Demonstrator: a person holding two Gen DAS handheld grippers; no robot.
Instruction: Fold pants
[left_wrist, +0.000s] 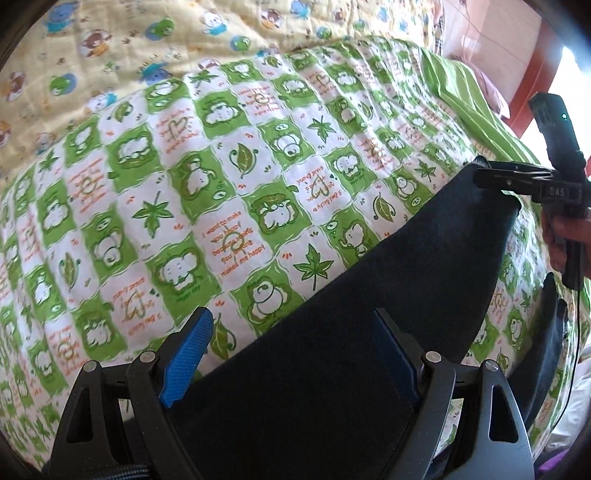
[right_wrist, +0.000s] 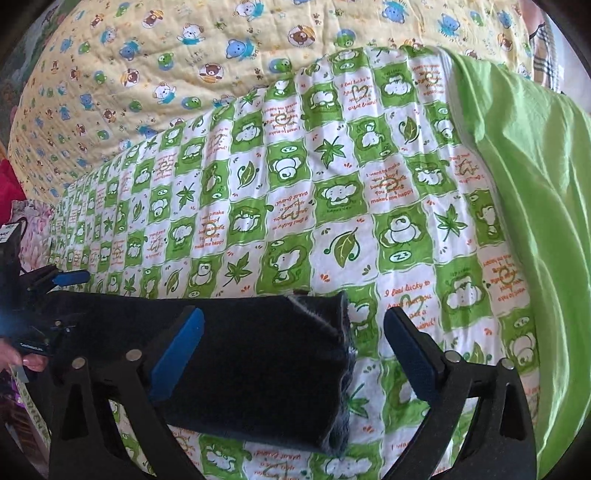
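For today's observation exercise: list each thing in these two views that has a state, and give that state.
pants: dark, folded into a long strip, lying on the quilt.
left gripper: open, over the pants.
right gripper: open, at the pants' end.
green checked quilt: spread flat.
yellow bear quilt: spread behind.

- The left gripper (left_wrist: 291, 354) has black, curved link arms with triangular cut-outs and round silver pivot screws behind the fingers.
- Its fingers (left_wrist: 188, 354) carry bright blue pads with a fine dotted texture.
- A braided black cable shows below the left finger's arm.
- The right gripper (right_wrist: 293, 354) is built the same: black frame, silver screws, blue pads.
- Seen from the left camera, its body bears the white letters "DAS", a small green light, and a thin black cable hanging behind it.
- Bare skin of a hand (left_wrist: 557, 236) shows behind those fingers.
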